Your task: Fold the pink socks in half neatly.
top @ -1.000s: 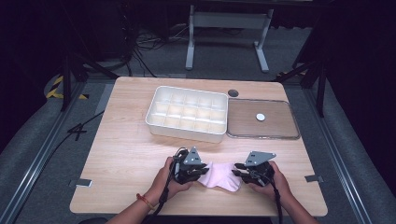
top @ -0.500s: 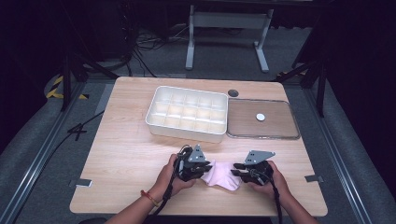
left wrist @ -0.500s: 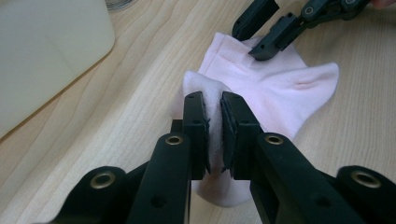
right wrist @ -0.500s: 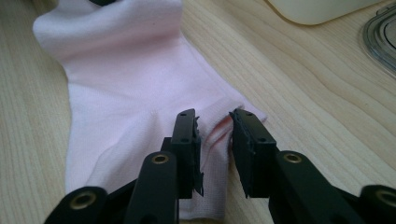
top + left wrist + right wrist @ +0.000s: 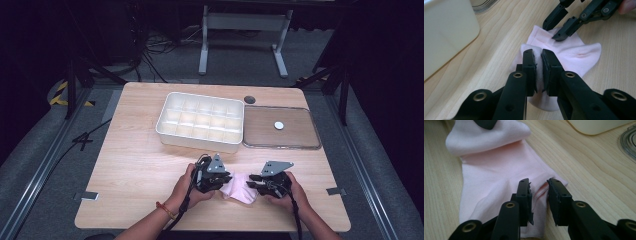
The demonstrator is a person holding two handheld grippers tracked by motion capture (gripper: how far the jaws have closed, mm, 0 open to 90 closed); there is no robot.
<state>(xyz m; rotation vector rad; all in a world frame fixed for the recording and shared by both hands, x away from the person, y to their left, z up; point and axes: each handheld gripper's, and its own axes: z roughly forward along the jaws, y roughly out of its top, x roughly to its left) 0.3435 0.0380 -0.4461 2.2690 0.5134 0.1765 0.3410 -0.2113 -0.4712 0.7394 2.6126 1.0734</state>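
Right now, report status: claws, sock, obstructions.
Left claw shut on pink sock, pinching a raised fold. Right claw open, jaws astride the sock's other end. Sock on the table, near edge. Nothing in the way.

- A lab or recording studio, not a home: dark surroundings ring one lit wooden counter point(image 5: 140, 165).
- Grey carpeted floor point(image 5: 45, 165) with loose cables point(image 5: 160, 45).
- Hazard tape point(image 5: 62, 95) and a metal stand point(image 5: 242, 30) behind.

Ahead of grippers: white compartment tray point(image 5: 200, 122) (near), blocking forward travel.
Right-forward: clear lid point(image 5: 281, 128) lying flat.
Left side: bare table point(image 5: 130, 165), open passage.
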